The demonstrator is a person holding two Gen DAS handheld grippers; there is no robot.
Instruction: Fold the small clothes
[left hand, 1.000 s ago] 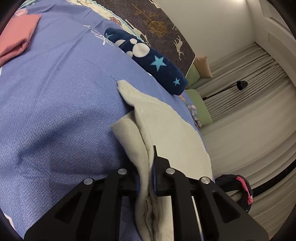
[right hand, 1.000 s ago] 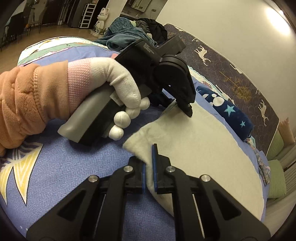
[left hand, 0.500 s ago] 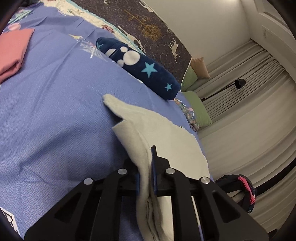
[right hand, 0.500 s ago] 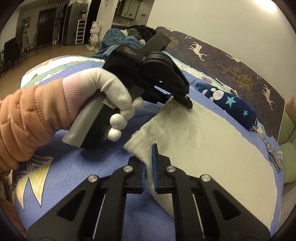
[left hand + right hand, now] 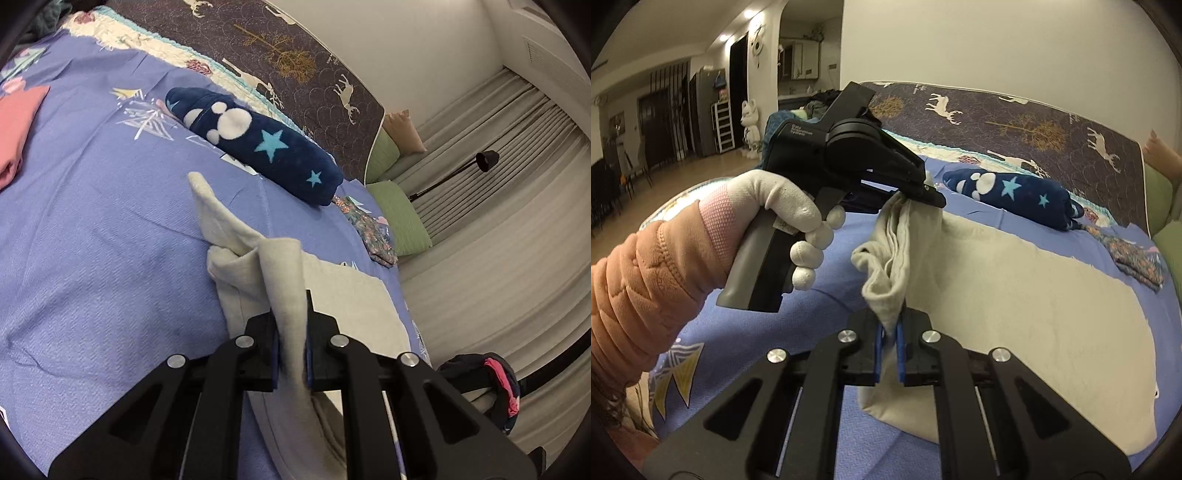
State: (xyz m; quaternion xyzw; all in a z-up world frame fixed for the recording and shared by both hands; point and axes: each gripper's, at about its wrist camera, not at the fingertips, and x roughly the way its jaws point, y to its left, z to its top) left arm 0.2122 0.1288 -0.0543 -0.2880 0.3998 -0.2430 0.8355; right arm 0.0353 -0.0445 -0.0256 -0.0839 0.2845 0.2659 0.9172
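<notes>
Left wrist view: left gripper (image 5: 291, 325) jaws clenched on a raised fold of the cream garment (image 5: 354, 295), which lies on the blue bedspread (image 5: 92, 240) near a navy star-print roll (image 5: 258, 144) | Right wrist view: right gripper (image 5: 889, 334) jaws clenched on the garment's bunched edge; a gloved hand (image 5: 790, 221) holds the left gripper, pinching the same edge.

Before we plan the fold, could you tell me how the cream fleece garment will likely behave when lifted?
The cream fleece garment is probably floppy: it sags and bunches between the left gripper and right gripper. Likely light, since pinched edges lift it. Its fuzzy surface looks unlikely to slip.
</notes>
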